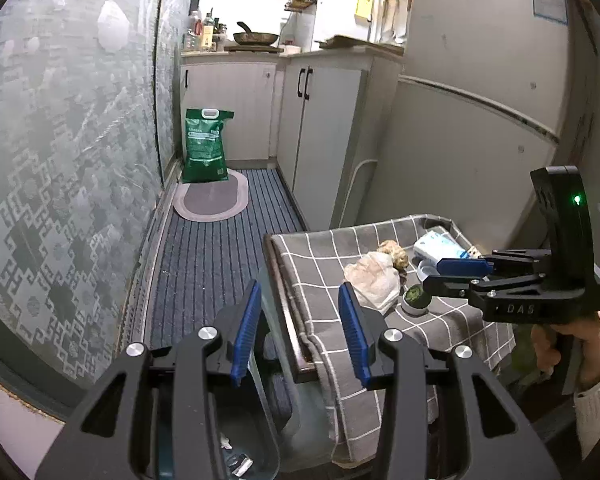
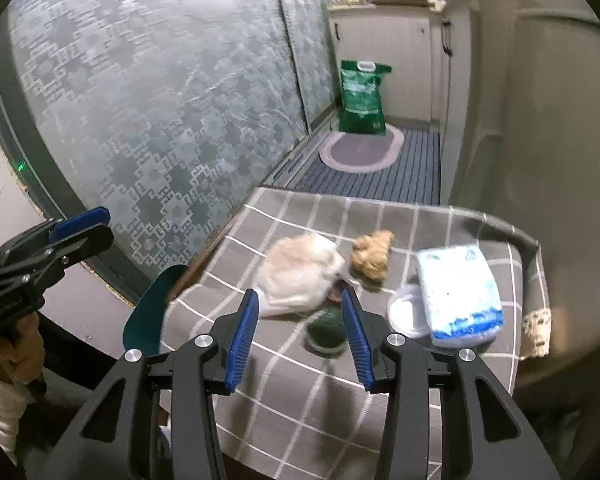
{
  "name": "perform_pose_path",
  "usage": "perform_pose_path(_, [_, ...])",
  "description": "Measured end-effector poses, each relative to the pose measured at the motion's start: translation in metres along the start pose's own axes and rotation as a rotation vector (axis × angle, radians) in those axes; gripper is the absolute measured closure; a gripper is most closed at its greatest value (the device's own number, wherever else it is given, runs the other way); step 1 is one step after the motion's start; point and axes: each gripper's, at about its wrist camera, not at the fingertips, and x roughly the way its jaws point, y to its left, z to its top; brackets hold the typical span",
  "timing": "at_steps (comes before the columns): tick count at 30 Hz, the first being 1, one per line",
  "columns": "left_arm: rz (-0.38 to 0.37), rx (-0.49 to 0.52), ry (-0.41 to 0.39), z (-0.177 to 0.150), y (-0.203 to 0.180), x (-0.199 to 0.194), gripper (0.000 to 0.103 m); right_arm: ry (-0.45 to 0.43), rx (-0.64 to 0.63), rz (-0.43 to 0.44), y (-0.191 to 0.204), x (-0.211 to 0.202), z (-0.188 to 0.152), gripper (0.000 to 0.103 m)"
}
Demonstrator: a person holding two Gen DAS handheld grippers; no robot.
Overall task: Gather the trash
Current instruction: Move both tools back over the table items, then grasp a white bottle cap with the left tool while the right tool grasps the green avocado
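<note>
Directly ahead of the right gripper [image 2: 298,332], jaws apart and empty, lies the crumpled bag [image 2: 300,276]; left gripper [image 1: 300,332] sits farther off.

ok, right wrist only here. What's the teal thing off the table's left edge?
Observer: The left wrist view shows a translucent bin on the floor against the table, under the open left gripper; white scraps lie in it.
Operator: Round thing near my gripper is smeared.
Observer: A small white cup of something green, beside the crumpled plastic bag.
Operator: Right gripper empty?
Observer: Seen from the side, the right gripper is open just over the cup, nothing between its fingers.
</note>
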Motion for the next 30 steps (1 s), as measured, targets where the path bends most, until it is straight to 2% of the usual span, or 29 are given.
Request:
perform_pose_path(6, [-0.009,0.008,0.041,-0.004,-0.011,0.022,0.059,0.014,-0.007,0.016,-0.007,0.005,-0.004,0.059])
perform_pose_path(16, [-0.034,0.031,0.089,-0.008,-0.027,0.047,0.058,0.052,-0.020,0.012,-0.013,0.022,-0.007,0.071])
perform_pose_path(22, [-0.060,0.050,0.122,-0.013,-0.040,0.058,0.058,0.052,-0.024,0.028,-0.015,0.023,-0.007,0.078])
perform_pose_path(30, [-0.119,0.109,0.158,-0.020,-0.066,0.068,0.058,0.018,0.035,0.078,-0.029,0.008,-0.007,0.079])
